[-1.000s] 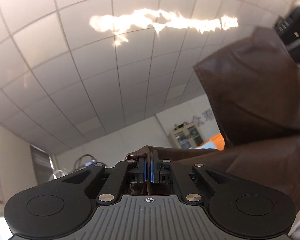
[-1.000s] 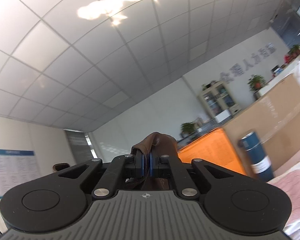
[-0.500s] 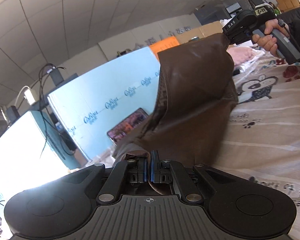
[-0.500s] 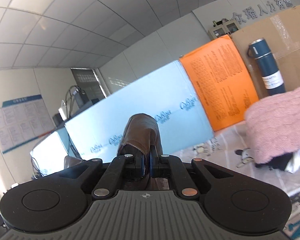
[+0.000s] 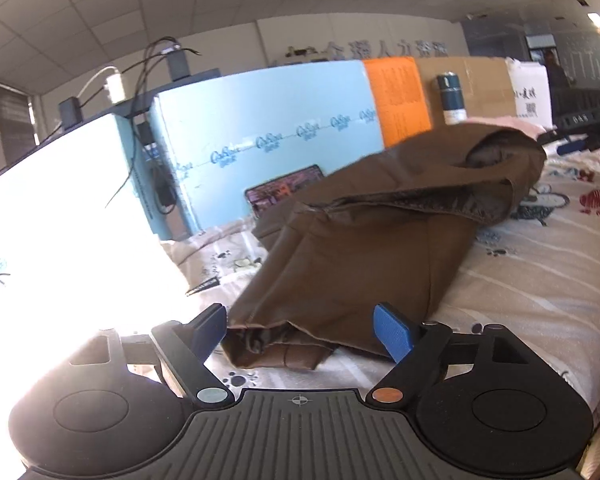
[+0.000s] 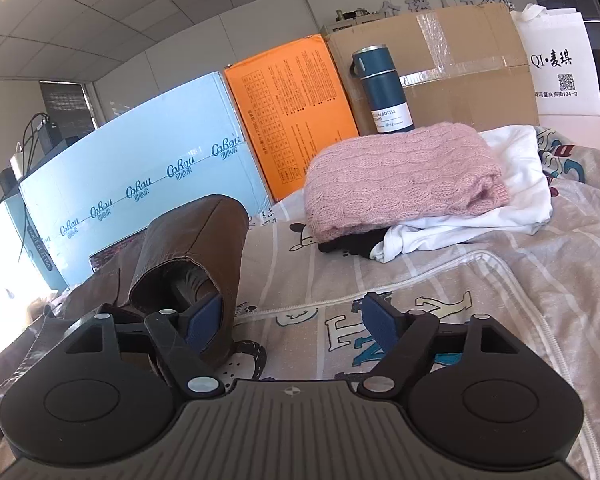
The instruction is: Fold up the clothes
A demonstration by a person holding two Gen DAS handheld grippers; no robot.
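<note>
The left gripper has its jaws opening, spread wide, and a corner of the brown garment lies on the bedsheet between them, touched by neither blue pad. From that corner the garment runs away across the sheet toward the blue box, its far end rising in a loose hump with an open sleeve or collar mouth showing a dark lining.

The right gripper is also opening. Its left pad sits against the standing end of the brown garment, which rises as a hollow tube just beside that finger; the right pad is over bare bedsheet, so nothing is pinched. The rest of the garment trails off to the left of this gripper.

Beyond the garment, against the blue box, one pile of folded clothes rests on the sheet: one pink knitted sweater on top, one white garment beneath it and a black piece poking out at the pile's near edge.

Right of the blue box stand one orange box and one taped cardboard box, all closed, contents unseen. One dark blue bottle stands upright before the cardboard box, and one white bag with printing stands at its far side.
</note>
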